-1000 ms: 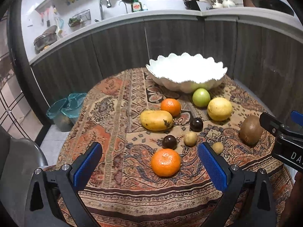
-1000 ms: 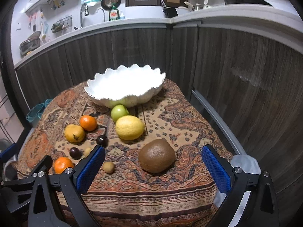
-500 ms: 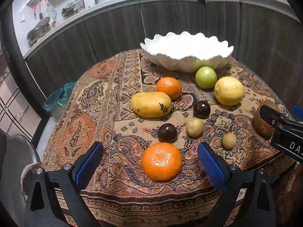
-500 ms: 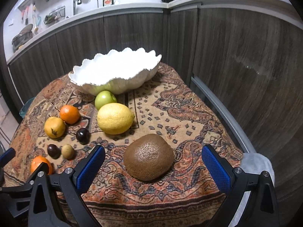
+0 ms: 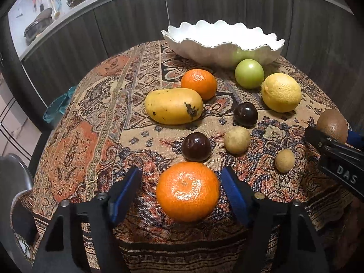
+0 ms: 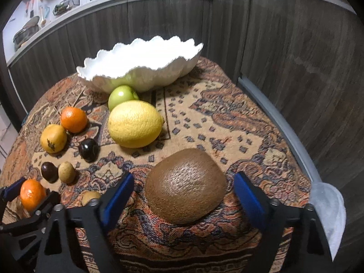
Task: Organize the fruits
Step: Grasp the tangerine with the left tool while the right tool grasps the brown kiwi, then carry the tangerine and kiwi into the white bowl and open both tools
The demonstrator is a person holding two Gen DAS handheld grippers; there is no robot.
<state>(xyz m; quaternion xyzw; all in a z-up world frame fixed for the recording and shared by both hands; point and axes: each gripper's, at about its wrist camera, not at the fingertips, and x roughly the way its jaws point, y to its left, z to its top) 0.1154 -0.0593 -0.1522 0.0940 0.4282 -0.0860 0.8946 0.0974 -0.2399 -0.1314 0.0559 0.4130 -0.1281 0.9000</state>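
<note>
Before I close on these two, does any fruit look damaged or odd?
Only the mango: dark spots near its right end, the largest looking like a bruise. The orange and kiwi between the closing jaws look sound. Nothing spilled.

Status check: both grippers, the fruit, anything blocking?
Left hand-held gripper closing around near orange, not yet gripping. Right hand-held gripper closing around kiwi. Bowl shows no fruit inside. Nothing blocking.

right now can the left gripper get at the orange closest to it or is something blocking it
Probably yes. The orange already sits between the left gripper's blue pads, which are closing with gaps on both sides. The dark plum lies just beyond it, clear of the pads.
</note>
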